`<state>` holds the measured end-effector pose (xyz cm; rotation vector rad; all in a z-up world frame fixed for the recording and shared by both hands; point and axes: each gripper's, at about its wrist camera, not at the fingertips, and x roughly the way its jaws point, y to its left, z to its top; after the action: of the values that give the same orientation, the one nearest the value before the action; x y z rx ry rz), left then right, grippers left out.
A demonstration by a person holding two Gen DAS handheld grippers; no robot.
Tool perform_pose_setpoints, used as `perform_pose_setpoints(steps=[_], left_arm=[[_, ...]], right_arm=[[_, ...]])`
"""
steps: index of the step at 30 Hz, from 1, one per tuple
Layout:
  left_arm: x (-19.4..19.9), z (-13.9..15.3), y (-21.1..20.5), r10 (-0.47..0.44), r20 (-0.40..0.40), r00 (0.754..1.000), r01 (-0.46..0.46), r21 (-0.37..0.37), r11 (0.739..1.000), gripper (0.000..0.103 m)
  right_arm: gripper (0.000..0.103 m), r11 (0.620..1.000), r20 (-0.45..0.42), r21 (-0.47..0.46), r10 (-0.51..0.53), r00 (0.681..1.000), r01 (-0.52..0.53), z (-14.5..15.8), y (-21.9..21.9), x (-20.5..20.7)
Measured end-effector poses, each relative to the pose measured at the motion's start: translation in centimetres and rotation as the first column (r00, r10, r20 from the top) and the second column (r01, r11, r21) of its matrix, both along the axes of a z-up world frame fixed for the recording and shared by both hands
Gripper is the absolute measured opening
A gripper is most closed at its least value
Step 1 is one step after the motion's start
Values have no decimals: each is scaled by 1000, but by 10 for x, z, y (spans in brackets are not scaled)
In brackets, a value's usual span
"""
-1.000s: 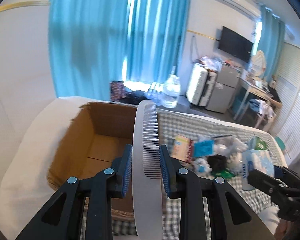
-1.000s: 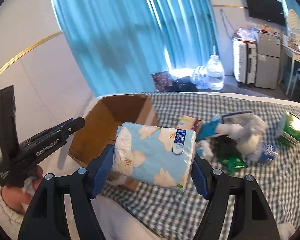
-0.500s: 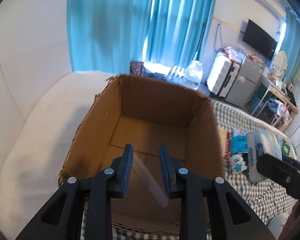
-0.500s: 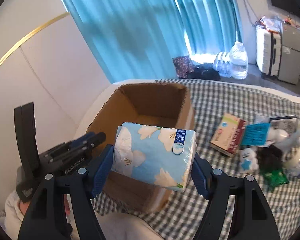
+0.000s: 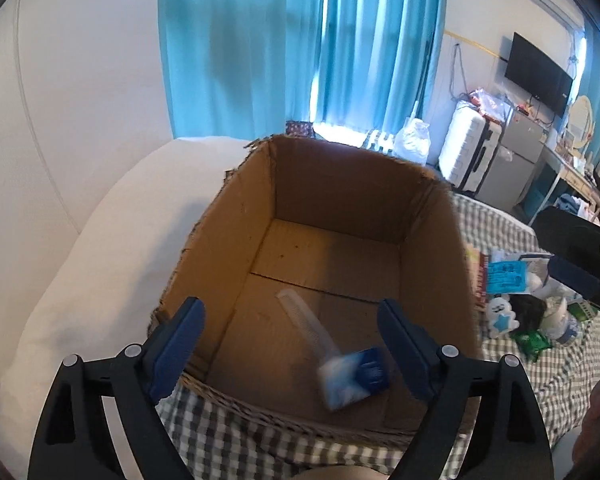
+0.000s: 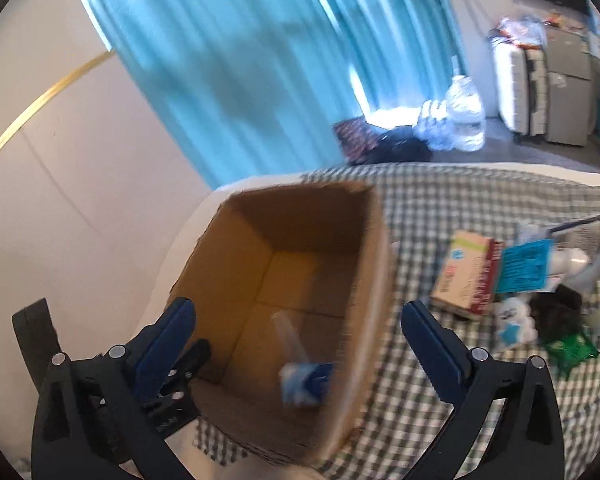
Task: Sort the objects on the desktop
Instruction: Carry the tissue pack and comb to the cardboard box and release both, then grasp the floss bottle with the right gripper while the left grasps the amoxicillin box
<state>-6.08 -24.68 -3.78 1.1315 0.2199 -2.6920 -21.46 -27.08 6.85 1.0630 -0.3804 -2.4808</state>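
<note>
Left wrist view: left gripper (image 5: 292, 344), jaws opening wide and empty, above the cardboard box (image 5: 236, 236); the comb (image 5: 304, 320) clamped a second ago now lies on the box floor, its near end under the blurred blue-and-white tissue pack (image 5: 352, 376). Right gripper (image 5: 580, 272) cut off at right edge. Right wrist view: right gripper (image 6: 300, 344), jaws opening, nothing between; the tissue pack (image 6: 304, 384) it held earlier is inside the box (image 6: 376, 280), smeared. Remaining clutter (image 6: 540, 288) on the checked cloth (image 6: 440, 200), far right, hard to identify.
</note>
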Motion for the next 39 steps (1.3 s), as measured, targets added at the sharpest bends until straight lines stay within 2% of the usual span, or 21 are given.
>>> perform_pose_setpoints(steps=[6, 12, 16, 22, 26, 34, 39], left_arm=[[9, 23, 41, -53, -39, 998, 53, -9, 999, 103], [22, 37, 102, -130, -78, 988, 129, -14, 992, 103], [31, 33, 141, -174, -83, 981, 174, -3, 985, 103], [26, 14, 195, -228, -44, 973, 230, 24, 973, 103], [15, -3, 221, -259, -6, 966, 259, -7, 966, 103], [-22, -44, 237, -257, 67, 964, 260, -37, 965, 103], [-51, -67, 234, -251, 82, 964, 256, -54, 965, 103]], right_arm=[[103, 993, -87, 31, -115, 990, 118, 24, 54, 37], [103, 964, -169, 64, -245, 955, 258, 38, 128, 73], [103, 939, -178, 78, -319, 931, 336, 39, 180, 94], [103, 888, -135, 93, -436, 890, 450, 19, 253, 120], [103, 866, -95, 94, -483, 870, 491, -5, 279, 121], [103, 859, -34, 141, -493, 869, 493, -52, 298, 102], [103, 850, 31, 185, -507, 862, 493, -82, 307, 82]])
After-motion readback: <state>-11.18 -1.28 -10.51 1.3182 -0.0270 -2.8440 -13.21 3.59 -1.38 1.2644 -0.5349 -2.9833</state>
